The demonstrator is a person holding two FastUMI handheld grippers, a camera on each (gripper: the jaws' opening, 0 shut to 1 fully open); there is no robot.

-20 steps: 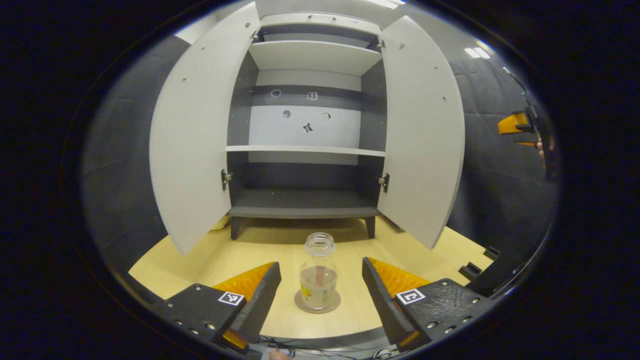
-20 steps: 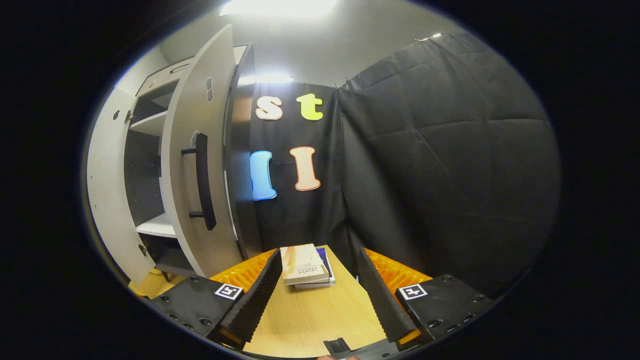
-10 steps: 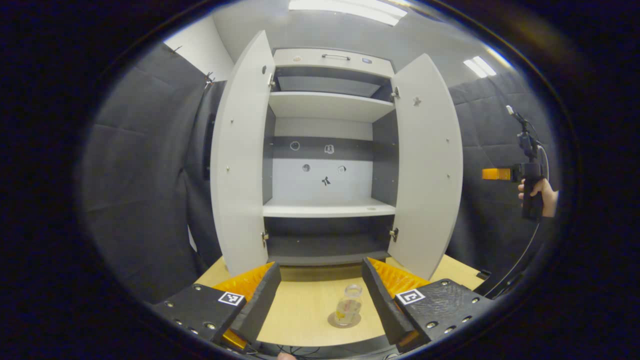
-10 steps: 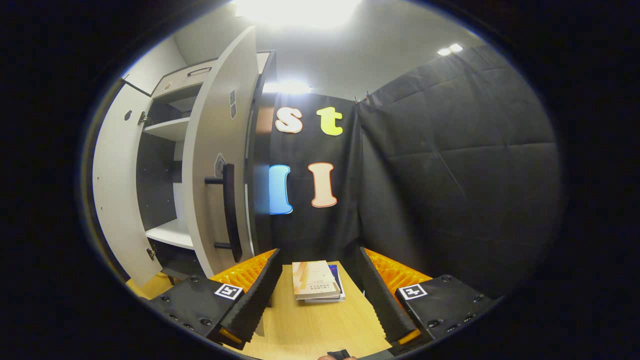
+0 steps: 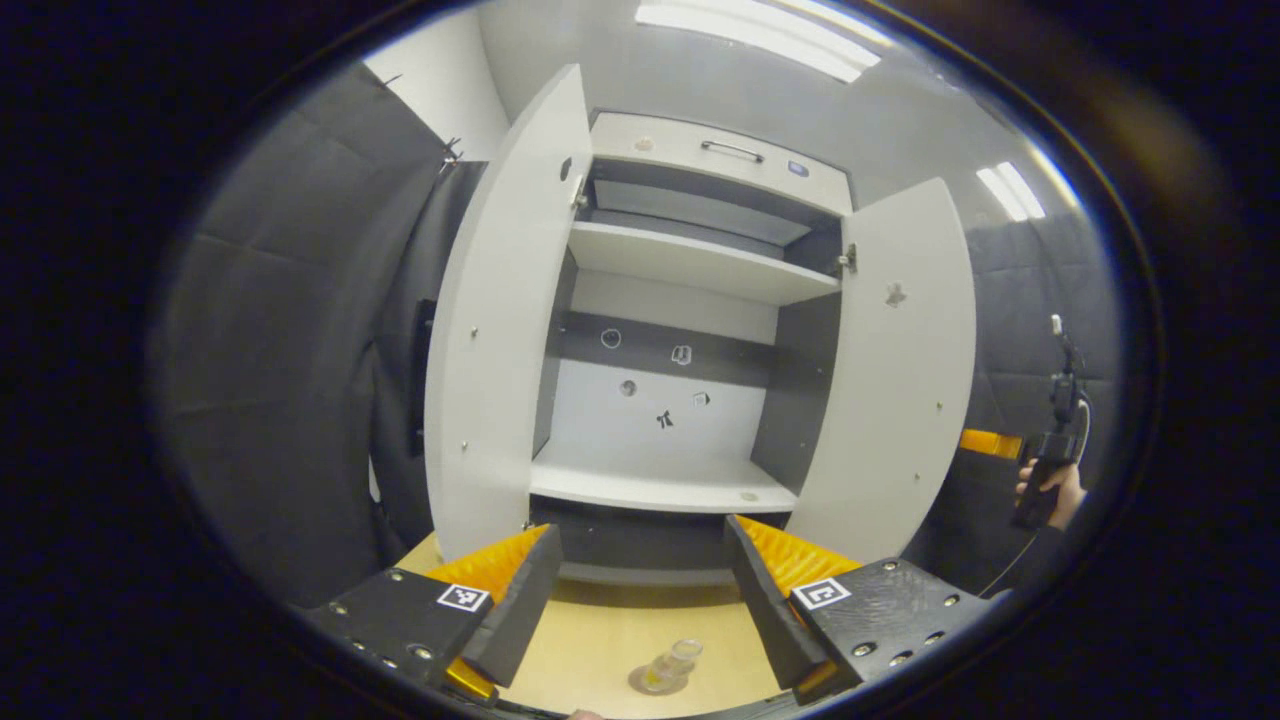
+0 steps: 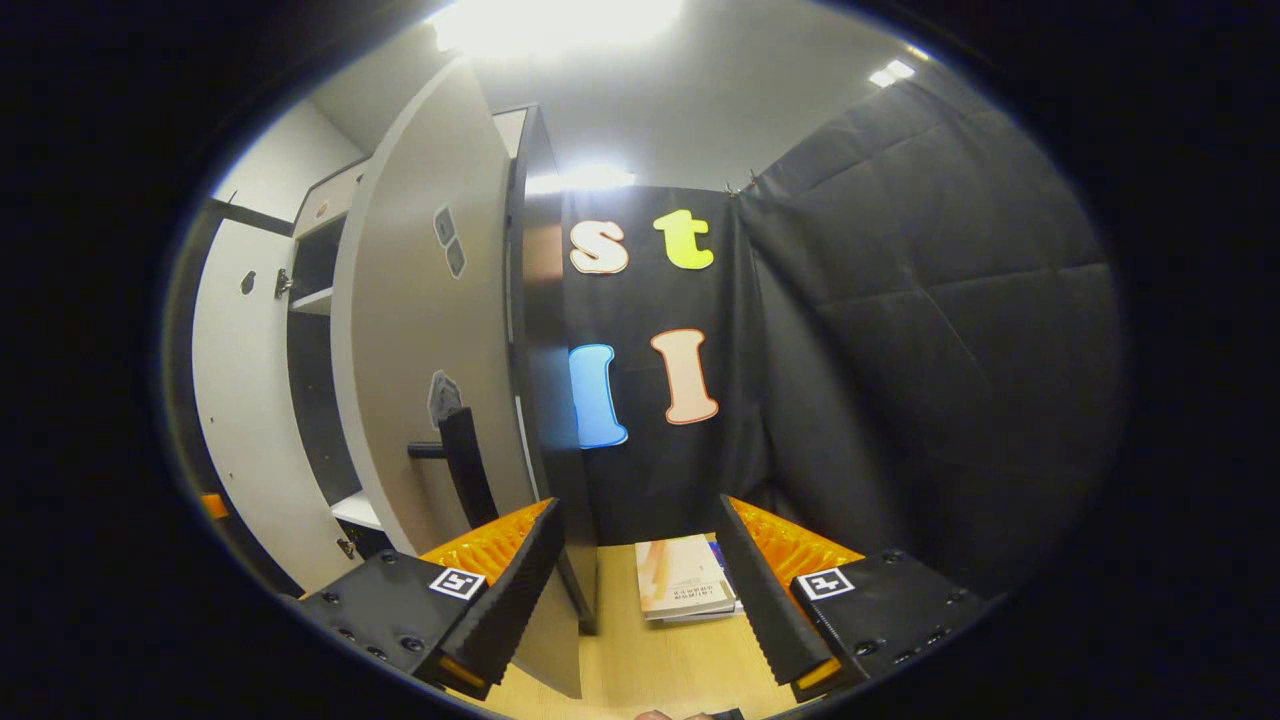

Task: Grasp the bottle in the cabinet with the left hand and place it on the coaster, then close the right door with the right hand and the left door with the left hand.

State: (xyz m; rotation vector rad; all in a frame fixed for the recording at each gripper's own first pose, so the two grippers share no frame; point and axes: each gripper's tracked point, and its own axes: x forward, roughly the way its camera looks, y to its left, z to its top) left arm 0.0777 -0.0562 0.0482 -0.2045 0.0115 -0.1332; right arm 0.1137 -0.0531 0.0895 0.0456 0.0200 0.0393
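Left gripper view: bottle (image 5: pixel 672 666) stands on the coaster (image 5: pixel 650 683) near the front edge of the table (image 5: pixel 610 640), out of the cabinet (image 5: pixel 690 330). Placement step judged done. Both doors open: left door (image 5: pixel 500 330) and right door (image 5: pixel 890 380) swung wide, shelves bare. Two closings left, right door first.

Left gripper (image 5: pixel 640 585): fingers spread wide, holding nothing. Raised above and behind the bottle, pointing at the cabinet's middle shelf, well apart from the left door.

Right gripper (image 6: pixel 635 590), right gripper view: fingers wide apart, nothing between them. It sits outside the right door (image 6: pixel 430 330), very close to the door's outer face, door edge just in front of its left finger. Door handle (image 6: pixel 462 468) is just above that finger; contact not shown. Books (image 6: pixel 685 580) lie on the table beyond, toward the back edge. In the left gripper view the same gripper (image 5: pixel 985 442) and the hand (image 5: pixel 1050 490) holding it sit behind the right door's outer side.

Judgement: right gripper is placed to push the right door shut.
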